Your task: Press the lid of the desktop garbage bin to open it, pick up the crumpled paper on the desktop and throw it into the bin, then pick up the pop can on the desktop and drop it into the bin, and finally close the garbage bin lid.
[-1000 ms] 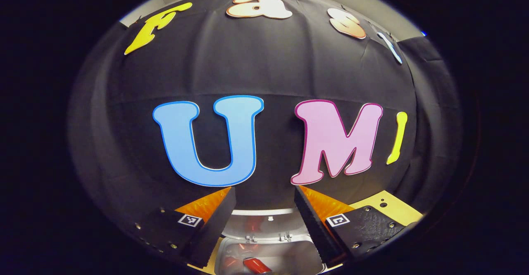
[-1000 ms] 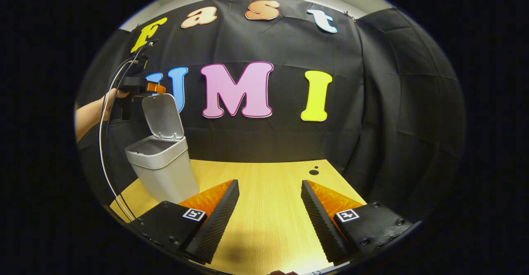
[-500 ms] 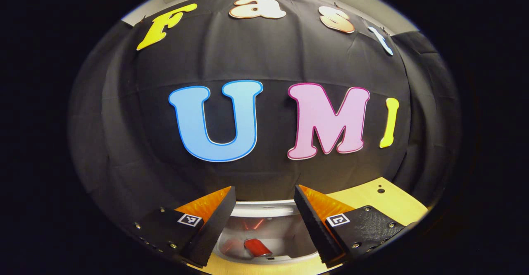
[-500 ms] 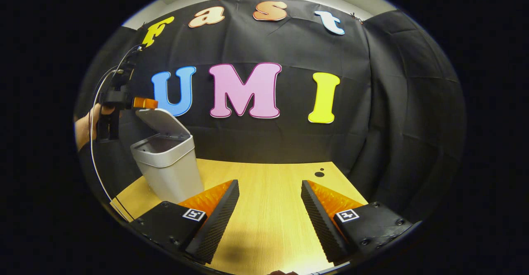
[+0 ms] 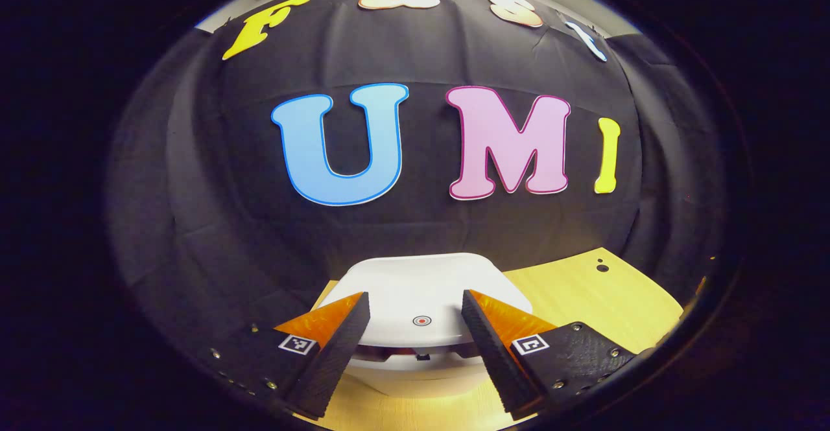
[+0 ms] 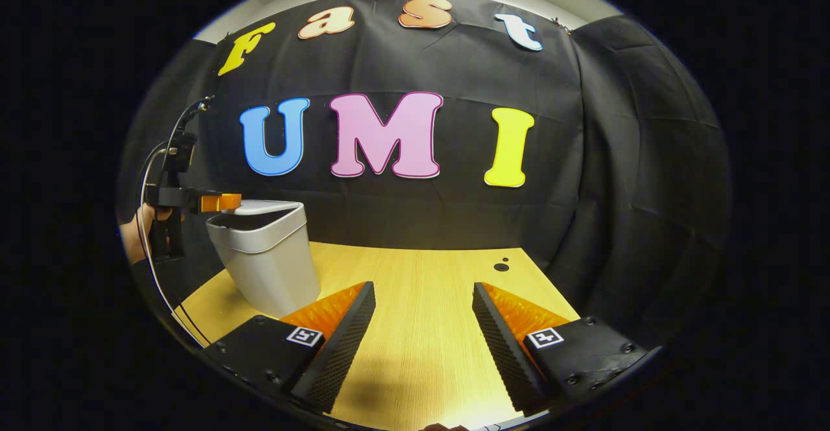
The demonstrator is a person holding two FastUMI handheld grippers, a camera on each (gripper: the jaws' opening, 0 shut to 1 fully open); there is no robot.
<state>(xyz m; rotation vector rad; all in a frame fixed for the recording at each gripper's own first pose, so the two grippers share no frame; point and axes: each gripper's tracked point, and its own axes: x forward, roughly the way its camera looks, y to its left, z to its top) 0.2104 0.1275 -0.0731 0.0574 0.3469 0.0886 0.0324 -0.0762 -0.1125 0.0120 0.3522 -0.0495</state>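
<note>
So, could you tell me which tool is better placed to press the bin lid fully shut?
Left. The left tool sits open right over the nearly shut lid; the right tool hovers over bare table.

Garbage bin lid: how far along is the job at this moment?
Looks nearly finished. No crumpled paper or pop can lies on the visible desktop. In hand: the left gripper, open, is over the lid, which sits almost flat with a dark gap at its front edge. Left: press it fully shut. The right gripper hangs open, empty.
</note>
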